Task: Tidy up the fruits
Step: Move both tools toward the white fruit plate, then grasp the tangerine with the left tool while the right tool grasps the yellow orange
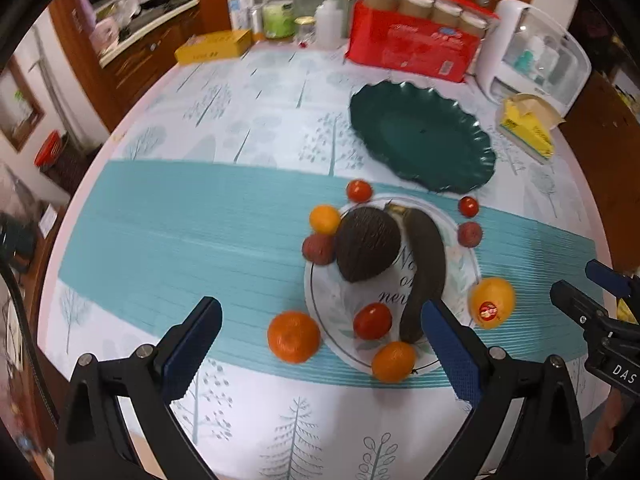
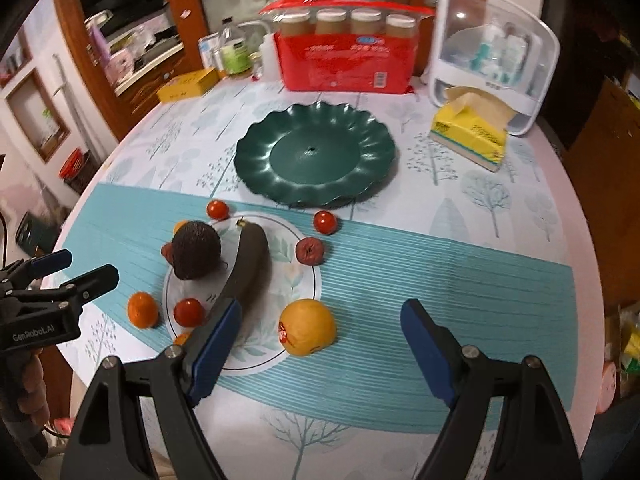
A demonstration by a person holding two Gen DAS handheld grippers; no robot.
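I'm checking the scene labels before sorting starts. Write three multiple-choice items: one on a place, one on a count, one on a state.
1. Where is the avocado?
A. on the white printed plate
B. on the green plate
C. on the tissue box

2. How many jars top the red package?
A. two
B. four
C. six

3. How is the green plate?
A. stacked with fruit
B. upside down
C. empty

A: the avocado sits beside the dark banana there.
B: four lids stand in a row.
C: nothing lies in it; both hand-held grippers, left and right, are open.
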